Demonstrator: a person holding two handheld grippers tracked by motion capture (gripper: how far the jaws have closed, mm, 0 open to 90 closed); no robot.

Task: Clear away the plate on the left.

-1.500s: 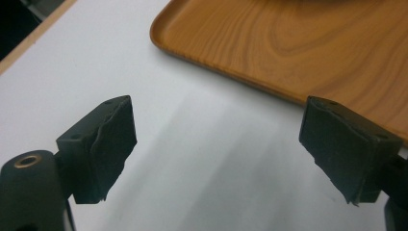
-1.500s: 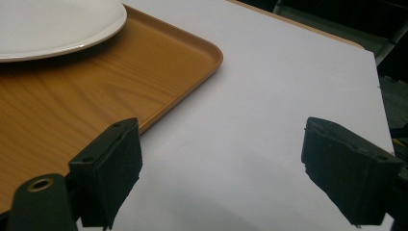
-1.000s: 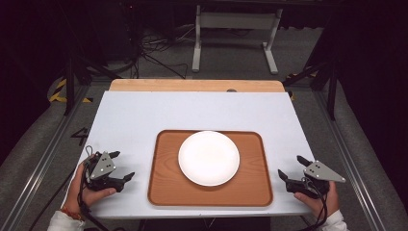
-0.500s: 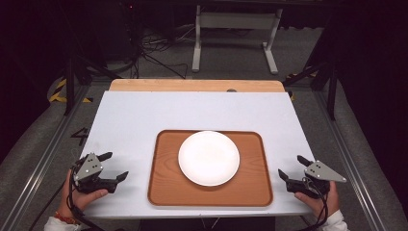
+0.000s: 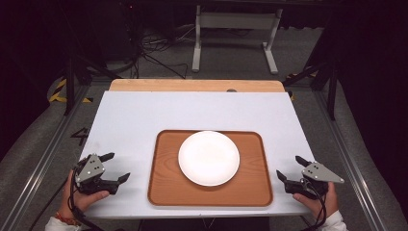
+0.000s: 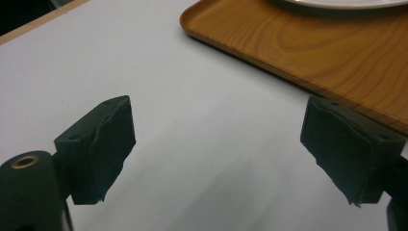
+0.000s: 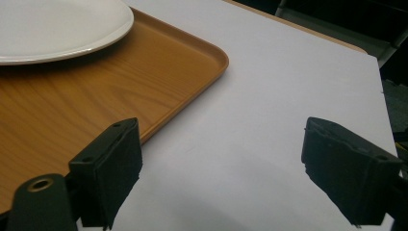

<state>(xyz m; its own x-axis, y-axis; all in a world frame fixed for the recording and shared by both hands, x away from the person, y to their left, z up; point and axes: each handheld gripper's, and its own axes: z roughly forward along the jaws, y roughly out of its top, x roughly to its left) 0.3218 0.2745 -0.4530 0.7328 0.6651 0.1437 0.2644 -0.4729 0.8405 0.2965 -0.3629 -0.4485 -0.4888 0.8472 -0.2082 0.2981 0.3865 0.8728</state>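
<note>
Left gripper (image 5: 117, 167) jaws spread, nothing between them, only bare table (image 5: 192, 110). Tray (image 5: 250, 185) lies ahead and right of its jaws, plate (image 5: 209, 158) on it. Right gripper (image 5: 291, 169) jaws spread too, empty; tray edge just beside its left jaw.

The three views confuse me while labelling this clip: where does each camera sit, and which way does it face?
High view: above the person's side, looking down at the round white plate on the brown wooden tray; both hands with the left gripper and right gripper show.
Left gripper view: between open jaws, facing the tray's edge.
Right gripper view: likewise, from the opposite side.
Shared: tray, plate, white tabletop.
</note>
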